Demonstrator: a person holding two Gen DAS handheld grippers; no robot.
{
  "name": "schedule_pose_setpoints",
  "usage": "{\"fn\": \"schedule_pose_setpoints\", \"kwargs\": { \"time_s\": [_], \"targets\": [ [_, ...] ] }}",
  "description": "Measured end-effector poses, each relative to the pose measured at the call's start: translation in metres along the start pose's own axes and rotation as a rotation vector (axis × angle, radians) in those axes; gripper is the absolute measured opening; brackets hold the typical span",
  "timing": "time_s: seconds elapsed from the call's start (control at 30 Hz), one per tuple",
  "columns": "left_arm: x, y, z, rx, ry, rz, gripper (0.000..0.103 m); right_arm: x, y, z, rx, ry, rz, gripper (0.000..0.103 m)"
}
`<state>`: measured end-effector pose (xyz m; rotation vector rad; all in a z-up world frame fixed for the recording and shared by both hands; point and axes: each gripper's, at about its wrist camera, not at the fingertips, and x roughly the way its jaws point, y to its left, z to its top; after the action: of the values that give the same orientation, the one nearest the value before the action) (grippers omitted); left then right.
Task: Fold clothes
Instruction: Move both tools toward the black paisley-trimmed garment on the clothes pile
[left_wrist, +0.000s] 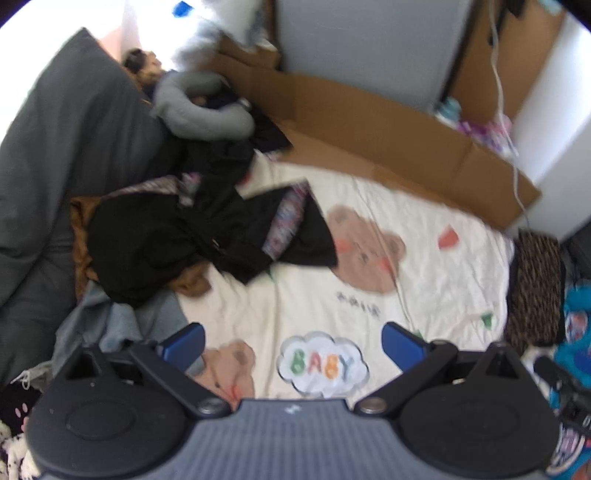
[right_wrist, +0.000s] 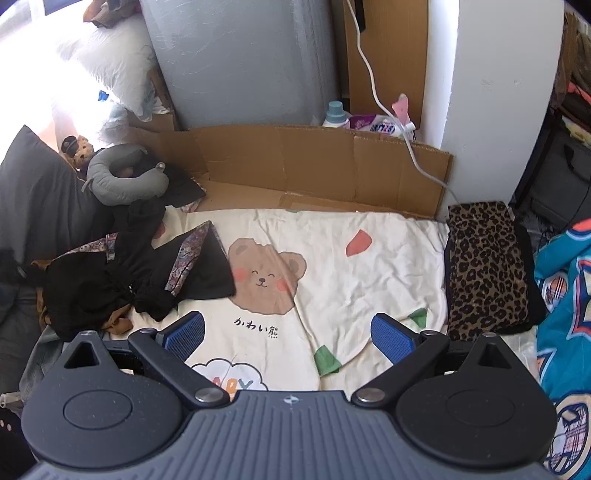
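Black clothes (right_wrist: 122, 284) lie crumpled in a heap at the left of the bear-print sheet (right_wrist: 351, 258), soft, limp, best pinched at a hem or corner, while left gripper (left_wrist: 293, 345) and right gripper (right_wrist: 288, 334) hover wide open, empty.

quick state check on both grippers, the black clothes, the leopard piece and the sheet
left gripper: open, empty
right gripper: open, empty
black clothes: crumpled heap, unfolded
leopard piece: folded flat at the sheet's right edge
sheet: spread out, wrinkled
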<state>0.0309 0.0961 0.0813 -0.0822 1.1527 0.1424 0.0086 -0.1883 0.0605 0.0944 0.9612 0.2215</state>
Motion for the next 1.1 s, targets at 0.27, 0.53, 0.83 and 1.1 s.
{"fn": "schedule_pose_setpoints", "kwargs": {
  "time_s": [0.27,0.53,0.83,1.1],
  "targets": [
    [-0.019,0.071,0.023,-0.098,-0.073,0.061,0.103,-0.003,-0.002,-0.004,0.057,-0.009,0.133,0.100],
    [-0.015,0.145,0.032,-0.172,-0.078,0.095,0.101,0.006,0.013,-0.013,0.054,-0.052,0.194,0.099],
    [0.028,0.190,0.036,-0.146,-0.112,0.029,0.097,0.050,0.024,-0.024,0.095,0.001,0.242,0.082],
    [0.080,0.217,0.045,-0.116,-0.166,-0.058,0.087,0.109,0.041,-0.031,0.136,0.026,0.280,0.071]
  ]
}}
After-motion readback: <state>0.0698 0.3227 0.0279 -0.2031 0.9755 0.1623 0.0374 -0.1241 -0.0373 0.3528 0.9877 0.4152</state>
